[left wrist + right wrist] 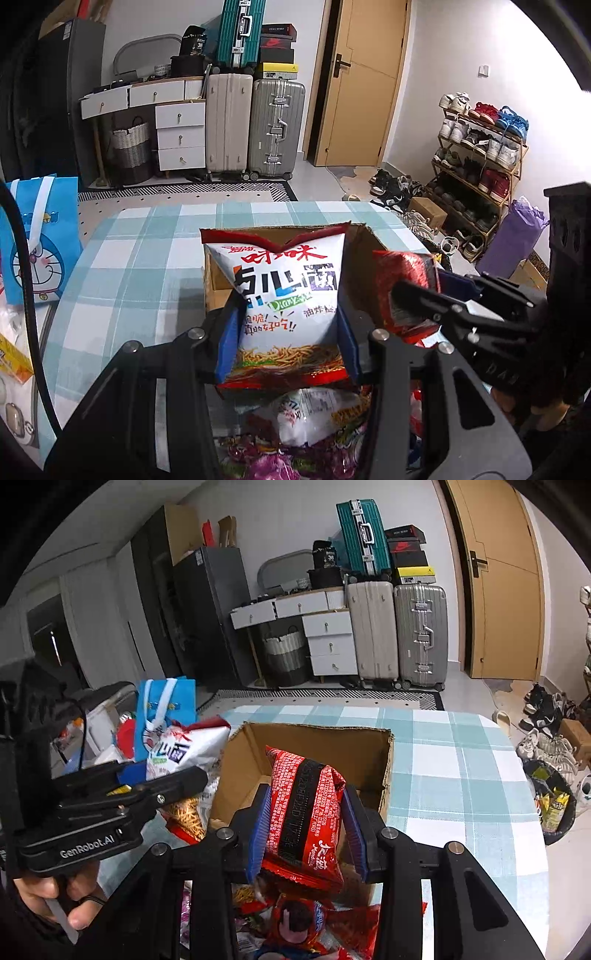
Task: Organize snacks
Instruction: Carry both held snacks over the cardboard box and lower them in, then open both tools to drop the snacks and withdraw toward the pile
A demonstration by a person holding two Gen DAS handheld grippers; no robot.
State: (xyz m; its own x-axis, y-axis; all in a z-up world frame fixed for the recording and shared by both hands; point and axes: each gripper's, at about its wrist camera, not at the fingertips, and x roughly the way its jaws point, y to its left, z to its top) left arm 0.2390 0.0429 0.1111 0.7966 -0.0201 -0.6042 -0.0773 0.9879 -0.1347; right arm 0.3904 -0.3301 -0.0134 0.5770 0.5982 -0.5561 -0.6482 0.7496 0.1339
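Note:
My left gripper (288,332) is shut on a white snack bag (286,295) with red top and noodle picture, held upright in front of an open cardboard box (364,266). My right gripper (306,819) is shut on a red snack packet (304,808), held over the near edge of the same box (314,746). The red packet also shows in the left wrist view (404,291), right of the white bag. The white bag shows in the right wrist view (184,749), left of the box. A pile of loose snack packets (317,417) lies below both grippers.
The box stands on a table with a blue-and-white checked cloth (461,768). A blue cartoon gift bag (38,240) stands at the table's left. Suitcases (251,125), a white drawer unit, a door and a shoe rack (476,155) are beyond the table.

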